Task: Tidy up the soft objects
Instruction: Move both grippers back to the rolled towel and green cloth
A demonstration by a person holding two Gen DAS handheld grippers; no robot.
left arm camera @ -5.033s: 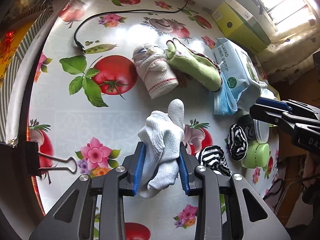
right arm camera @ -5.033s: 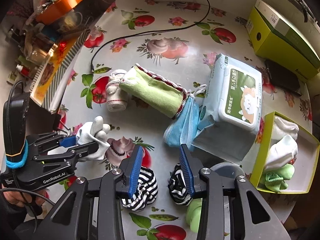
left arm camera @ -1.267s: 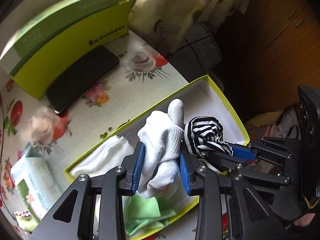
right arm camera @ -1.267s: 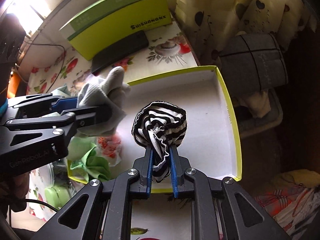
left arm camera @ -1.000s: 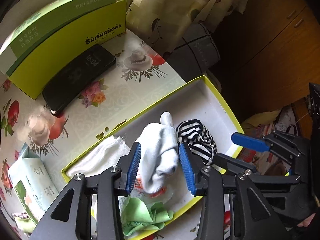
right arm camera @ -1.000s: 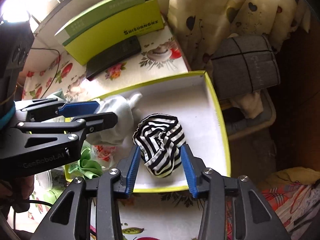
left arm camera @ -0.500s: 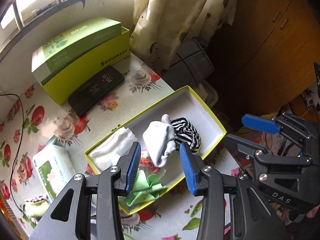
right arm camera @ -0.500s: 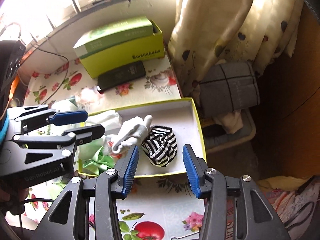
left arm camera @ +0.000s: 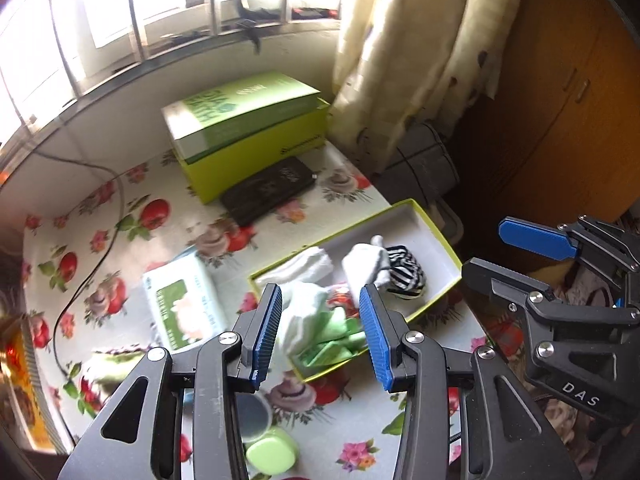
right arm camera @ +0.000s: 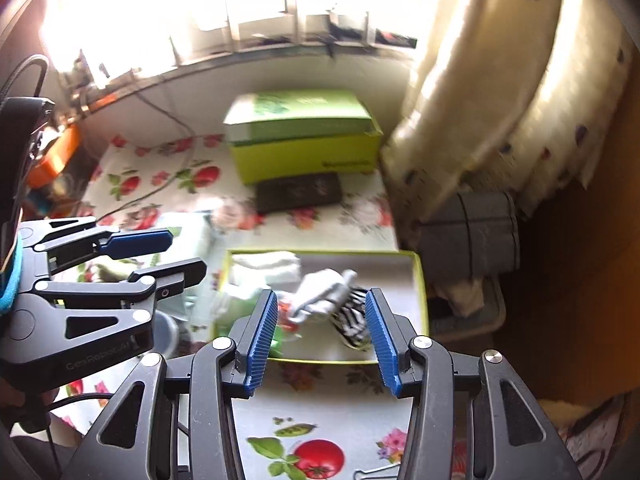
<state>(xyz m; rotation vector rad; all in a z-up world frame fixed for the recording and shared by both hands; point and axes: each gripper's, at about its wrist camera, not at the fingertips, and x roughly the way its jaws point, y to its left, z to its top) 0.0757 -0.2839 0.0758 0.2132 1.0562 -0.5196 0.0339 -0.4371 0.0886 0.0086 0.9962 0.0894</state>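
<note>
A yellow-green open box (left arm camera: 434, 227) (right arm camera: 421, 280) sits at the table's right edge. In it lie a white sock (left arm camera: 366, 264) (right arm camera: 320, 286), a black-and-white striped sock (left arm camera: 406, 272) (right arm camera: 354, 322), a folded white cloth (left arm camera: 308, 266) (right arm camera: 266, 268) and green cloth (left arm camera: 332, 340). My left gripper (left arm camera: 322, 328) is open and empty, held well above the box. My right gripper (right arm camera: 322, 328) is open and empty above the box's near side; it also shows in the left wrist view (left arm camera: 520, 256).
A green carton (left arm camera: 248, 128) (right arm camera: 304, 136) and a dark phone (left arm camera: 268, 190) (right arm camera: 298, 192) lie at the back. A wet-wipes pack (left arm camera: 182, 304), a green round lid (left arm camera: 272, 452) and a cable (left arm camera: 84, 276) are on the floral tablecloth. A curtain (left arm camera: 420, 52) hangs at the right.
Both grippers opened and let the white sock and the striped sock down into the box, then drew back and up away from it.
</note>
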